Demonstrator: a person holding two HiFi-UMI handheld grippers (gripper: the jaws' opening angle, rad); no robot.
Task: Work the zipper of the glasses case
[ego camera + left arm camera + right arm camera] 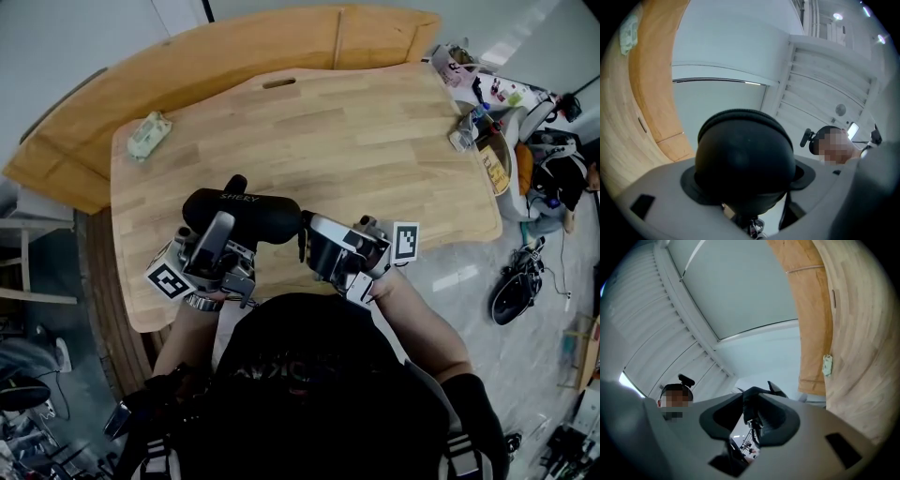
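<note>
**Firmly held, case ready for the zip**

Plainly this is a two-handed setup. The black glasses case (248, 214) is off the desk (375, 131), held in the air above its near edge, close to the person's chest. It lies roughly level, long side across.

The left claw (217, 234) is clamped across the case from the near side. In the left gripper view the case's rounded bulk fills the gap between the jaws. This grip looks meant as an anchor, so the shell will not twist or slide when the zip is tugged.

The right claw (307, 242) sits at the case's right end, jaws drawn nearly together on a thin black tab, by its place the zipper pull (749, 408). The right gripper view shows the tab standing between the pads with small metal links hanging below it. I judge it pinched, though lightly.

Both claws tilt upward, away from the desk, probably to give the pull a free path round the case's edge. Next comes a steady drag along the seam; a shallow pinch could slip off.
</note>
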